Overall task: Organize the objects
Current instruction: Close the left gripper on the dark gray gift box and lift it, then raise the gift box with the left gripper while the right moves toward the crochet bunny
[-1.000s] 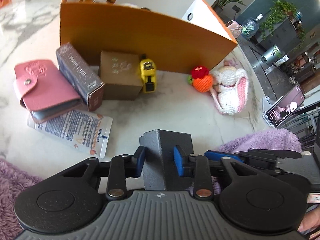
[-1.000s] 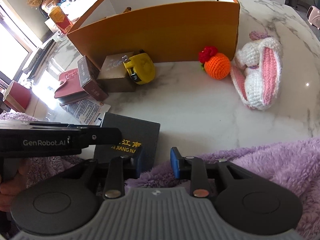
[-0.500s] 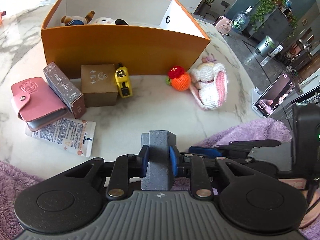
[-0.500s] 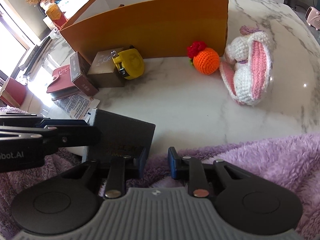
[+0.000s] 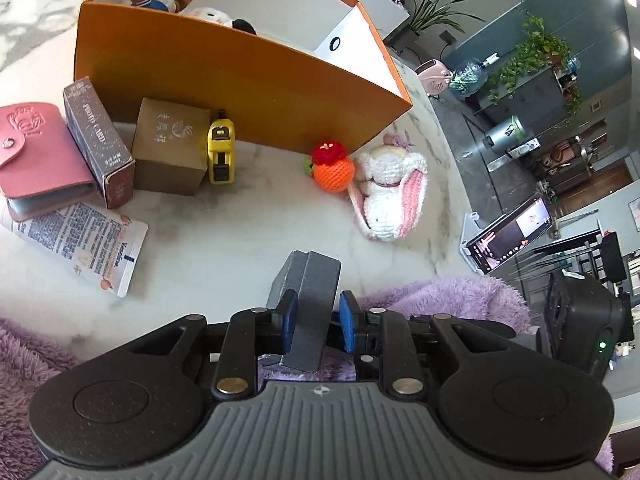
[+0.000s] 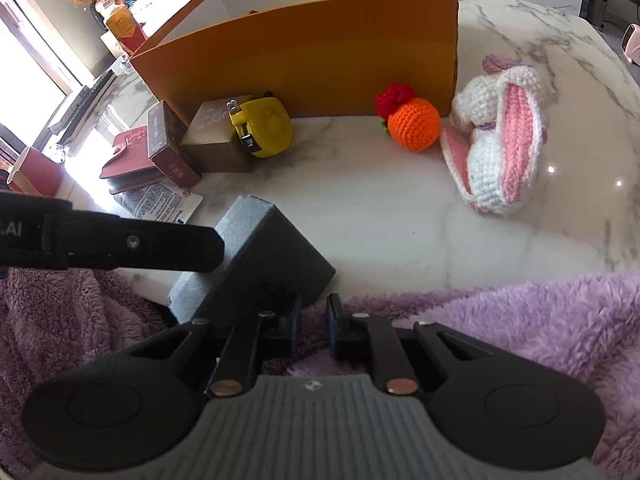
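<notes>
Grey box (image 5: 310,300) clamped edge-on between left gripper (image 5: 314,322) pads, tilted, lifted over near table edge by purple blanket (image 6: 500,320). Right gripper (image 6: 314,326) jaws just been closing, only a narrow gap left, nothing between them; box corner just to their left. Far: orange bin (image 5: 224,76) with soft toys inside. Along its front wall, left to right: pink wallet (image 5: 30,156), card box (image 5: 98,140), brown box (image 5: 170,150), yellow tape measure (image 5: 220,148), orange knit ball (image 5: 334,168), knit rabbit (image 5: 390,196).

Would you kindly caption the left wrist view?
Left gripper clamps a dark grey box before an orange bin.
</notes>
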A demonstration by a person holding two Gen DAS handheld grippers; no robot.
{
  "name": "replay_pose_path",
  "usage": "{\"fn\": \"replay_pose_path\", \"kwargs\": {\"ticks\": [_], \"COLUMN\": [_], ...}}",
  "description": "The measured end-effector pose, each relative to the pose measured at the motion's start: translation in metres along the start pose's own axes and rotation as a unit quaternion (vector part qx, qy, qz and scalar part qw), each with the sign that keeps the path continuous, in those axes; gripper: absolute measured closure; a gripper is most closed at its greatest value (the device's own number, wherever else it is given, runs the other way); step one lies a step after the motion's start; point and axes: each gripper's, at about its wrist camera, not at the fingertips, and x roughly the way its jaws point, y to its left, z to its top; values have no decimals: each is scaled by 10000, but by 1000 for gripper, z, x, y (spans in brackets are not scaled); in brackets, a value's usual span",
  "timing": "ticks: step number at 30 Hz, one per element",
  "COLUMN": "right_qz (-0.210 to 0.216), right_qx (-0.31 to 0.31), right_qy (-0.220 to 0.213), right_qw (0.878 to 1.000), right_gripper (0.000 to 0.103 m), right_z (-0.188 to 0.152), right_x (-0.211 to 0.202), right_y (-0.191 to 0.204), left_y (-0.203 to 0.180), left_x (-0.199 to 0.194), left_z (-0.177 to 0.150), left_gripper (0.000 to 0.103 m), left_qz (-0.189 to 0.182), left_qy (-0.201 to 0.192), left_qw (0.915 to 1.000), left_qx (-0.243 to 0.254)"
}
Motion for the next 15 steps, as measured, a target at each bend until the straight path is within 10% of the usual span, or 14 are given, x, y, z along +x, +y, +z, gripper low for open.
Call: {"fn": "replay_pose_path", "kwargs": {"ticks": [8, 15], "right_qz": [25, -3], "right_qx": [-65, -145], "right_qy": [-25, -48], "right_qw": [10000, 9999], "right_gripper": [89, 89], "right_z": [-1, -2], "right_x": [0, 1], "right_y": [0, 1], "left_y": [-32, -29], "left_x": [10, 11], "left_z": [-2, -4], "left_gripper": [40, 41], "left_qz": [648, 820], "left_qy": [-65, 28], "left_qw": [9928, 9901], "left_qx": [1002, 1142]}}
